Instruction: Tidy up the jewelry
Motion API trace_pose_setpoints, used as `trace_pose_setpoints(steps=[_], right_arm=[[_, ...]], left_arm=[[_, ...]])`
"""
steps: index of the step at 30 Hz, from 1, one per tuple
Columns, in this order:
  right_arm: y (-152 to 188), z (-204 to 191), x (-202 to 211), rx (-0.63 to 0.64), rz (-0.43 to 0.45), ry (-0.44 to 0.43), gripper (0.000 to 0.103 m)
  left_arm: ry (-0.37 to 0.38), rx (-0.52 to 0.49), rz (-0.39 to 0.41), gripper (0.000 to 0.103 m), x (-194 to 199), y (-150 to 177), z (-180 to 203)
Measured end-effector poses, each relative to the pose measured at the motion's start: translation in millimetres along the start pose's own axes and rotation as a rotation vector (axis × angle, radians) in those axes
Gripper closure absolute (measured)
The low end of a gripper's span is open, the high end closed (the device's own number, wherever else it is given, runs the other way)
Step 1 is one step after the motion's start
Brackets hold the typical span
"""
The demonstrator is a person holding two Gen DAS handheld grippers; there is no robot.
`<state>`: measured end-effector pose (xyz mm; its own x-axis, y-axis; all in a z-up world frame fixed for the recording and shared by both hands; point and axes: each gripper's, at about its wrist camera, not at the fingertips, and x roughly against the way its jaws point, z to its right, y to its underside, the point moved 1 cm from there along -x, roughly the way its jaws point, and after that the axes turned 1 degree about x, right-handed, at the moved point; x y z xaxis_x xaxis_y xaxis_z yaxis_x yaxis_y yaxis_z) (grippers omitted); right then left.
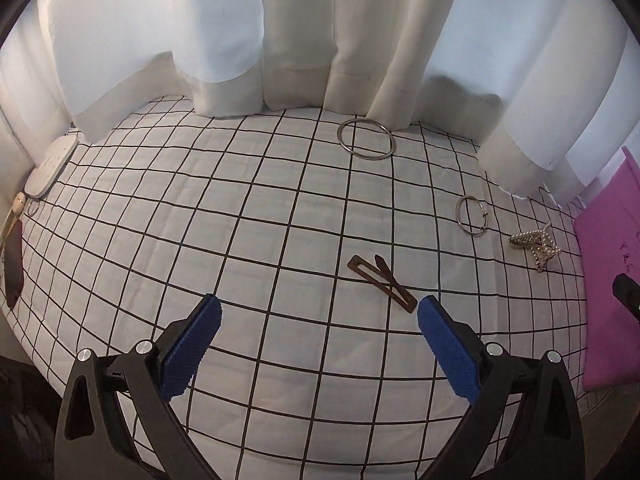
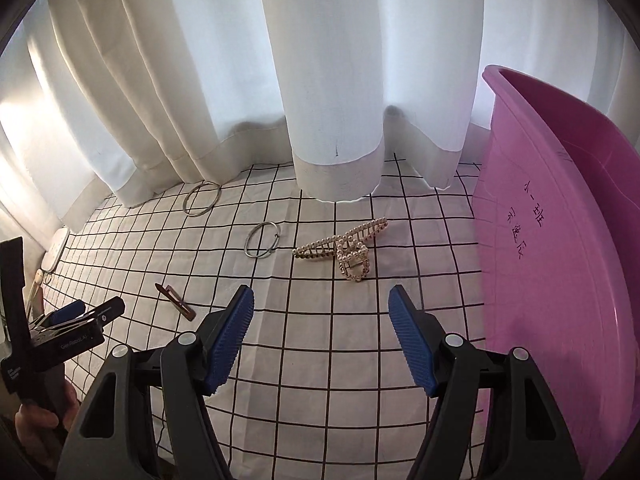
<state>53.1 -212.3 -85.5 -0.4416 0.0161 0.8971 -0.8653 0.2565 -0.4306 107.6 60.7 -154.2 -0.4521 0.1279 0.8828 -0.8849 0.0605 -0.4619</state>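
Two grippers: left gripper and right gripper, both with blue-padded jaws spread wide, nothing between them.
Brown flat hair clip: just ahead of the left gripper's right finger.
Pearl-studded claw clip: ahead of the right gripper.
Pink plastic tub: beside its right finger.
Large silver ring: far ahead, by the white curtain.

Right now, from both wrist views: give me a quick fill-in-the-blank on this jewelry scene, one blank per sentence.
1. The tub at the right edge of the checked cloth is coloured ____.
2. The number of metal rings lying on the cloth is ____.
3. The hair claw is covered in ____.
4. Between the right gripper fingers there is ____.

Missing words: pink; two; pearls; nothing
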Motion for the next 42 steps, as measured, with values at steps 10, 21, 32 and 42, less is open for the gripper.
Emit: trace_pose_setpoints(steps=[10,21,32,42], right_arm=[[-8,13,-69,0.013,-0.072,0.032,0.036],[-23,25,-110,0.046,-0.123,0.054,0.036],[-34,26,-139,0.078,-0.146,0.081,0.036],[-35,28,-155,0.089,-0.101,0.109,0.015]], left_arm=[[-0.019,-0.011,-0.038,0.006,-48,10,31],[-0.058,0.016,-0.065,0.006,-76,8,39],[-0.092,0.004,-0.022,0.006,-80,9,46],[-0.103,0.023,0.029,0.005,-76,14,47]])
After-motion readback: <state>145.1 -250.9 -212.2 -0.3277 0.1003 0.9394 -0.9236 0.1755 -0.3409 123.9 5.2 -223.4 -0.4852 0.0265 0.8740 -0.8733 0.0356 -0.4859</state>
